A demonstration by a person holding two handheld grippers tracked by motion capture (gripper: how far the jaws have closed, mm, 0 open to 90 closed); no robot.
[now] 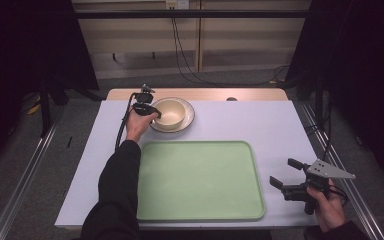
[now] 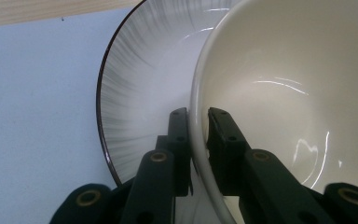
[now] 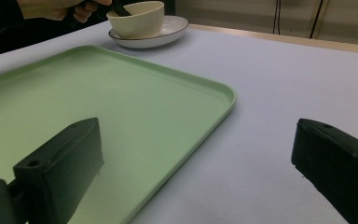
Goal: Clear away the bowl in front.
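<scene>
Pale table (image 1: pixel 280 125) carries an empty green tray (image 1: pixel 200 180). Beyond the tray, the left gripper (image 2: pixel 198 140) clamps the cream bowl's (image 2: pixel 284 93) rim, one jaw inside and one outside, with the bowl sitting on a striped plate (image 2: pixel 135 84). The right gripper (image 1: pixel 286 175) waits spread wide and empty beside the tray. The bowl looks gripped but not yet lifted; any transfer remains undone.

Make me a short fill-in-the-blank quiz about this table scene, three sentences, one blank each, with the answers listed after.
1. The left hand-held gripper is clamped on the rim of the cream ceramic ____, one jaw inside and one outside.
2. That cream vessel sits on a dark-rimmed white ____.
3. The right hand-held gripper, beside the pale green plastic tray, has its jaws ____.

Missing words: bowl; plate; open
</scene>
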